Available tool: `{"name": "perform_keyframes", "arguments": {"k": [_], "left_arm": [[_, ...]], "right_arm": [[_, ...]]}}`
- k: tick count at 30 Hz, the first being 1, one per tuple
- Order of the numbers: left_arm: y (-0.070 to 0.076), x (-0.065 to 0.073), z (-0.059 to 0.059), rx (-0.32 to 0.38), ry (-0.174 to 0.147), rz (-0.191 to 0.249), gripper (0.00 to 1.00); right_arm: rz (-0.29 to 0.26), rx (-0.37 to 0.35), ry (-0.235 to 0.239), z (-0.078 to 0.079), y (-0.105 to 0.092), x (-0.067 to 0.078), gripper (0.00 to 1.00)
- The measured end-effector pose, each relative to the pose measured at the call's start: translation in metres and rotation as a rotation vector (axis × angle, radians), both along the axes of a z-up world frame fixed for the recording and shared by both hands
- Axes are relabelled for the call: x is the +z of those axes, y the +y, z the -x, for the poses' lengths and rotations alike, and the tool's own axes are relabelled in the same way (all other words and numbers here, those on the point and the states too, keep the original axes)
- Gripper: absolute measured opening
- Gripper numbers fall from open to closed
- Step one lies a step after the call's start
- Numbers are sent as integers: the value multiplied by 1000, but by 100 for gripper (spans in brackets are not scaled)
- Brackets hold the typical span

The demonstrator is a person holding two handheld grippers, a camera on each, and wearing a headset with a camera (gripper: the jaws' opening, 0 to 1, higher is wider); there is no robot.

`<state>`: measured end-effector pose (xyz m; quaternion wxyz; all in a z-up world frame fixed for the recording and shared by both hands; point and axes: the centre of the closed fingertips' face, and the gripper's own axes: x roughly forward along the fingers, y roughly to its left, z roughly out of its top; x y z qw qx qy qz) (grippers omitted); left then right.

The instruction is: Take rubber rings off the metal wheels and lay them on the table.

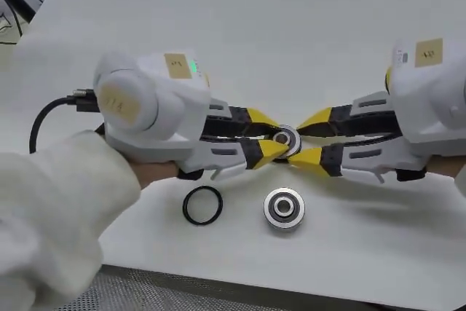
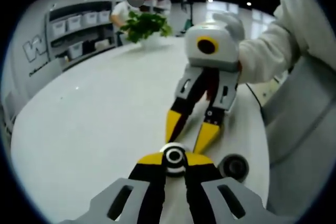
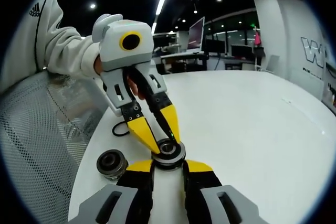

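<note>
Rubber stripping underway: we are clenching left gripper (image 1: 275, 138) and right gripper (image 1: 300, 142) on one metal wheel (image 1: 285, 138); peeling probably needs steady counter-grip.

Open-plan lab or office workspace: big white table (image 2: 89, 119), shelving (image 2: 48, 40) holding white storage bins (image 2: 73, 22), desks with monitors (image 3: 197, 32), strip ceiling lights (image 3: 160, 4), leafy greenery (image 2: 144, 24), dark ceiling.

Your items, three:
1. Held wheel (image 1: 284, 138): silver metal, pinched between left gripper (image 1: 274, 138) and right gripper (image 1: 295, 138).
2. Second wheel (image 1: 284, 207): lies flat at its 6 o'clock.
3. Rubber ring (image 1: 202, 205): black, loose, flat, at second wheel's 9 o'clock.
</note>
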<state>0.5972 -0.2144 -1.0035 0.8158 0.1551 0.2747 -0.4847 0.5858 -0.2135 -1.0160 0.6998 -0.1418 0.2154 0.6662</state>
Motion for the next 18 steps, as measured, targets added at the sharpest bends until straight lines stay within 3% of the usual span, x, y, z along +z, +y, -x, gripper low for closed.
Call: {"name": "perform_keyframes", "arguments": {"k": [5,6,7,15,16,18], "left_arm": [[0,0,1,6,2,1,14],[0,1,1,7,2,1,14],[0,1,1,7,2,2,14],[-1,1,2,11,2,0,14],[-1,1,3,12,2,0,14],[-1,1,3,13,2,0,14]], "right_arm": [[11,10,-35,0,-2,0,15],[61,35,-74,-1,-7,-6,10],[32,20,-53,0,-4,-3,8],[43,-13,-45,-1,-8,-3,0],[44,-26,-29,-2,-9,-3,0],[28,-85,44,-5,-9,0,0]]}}
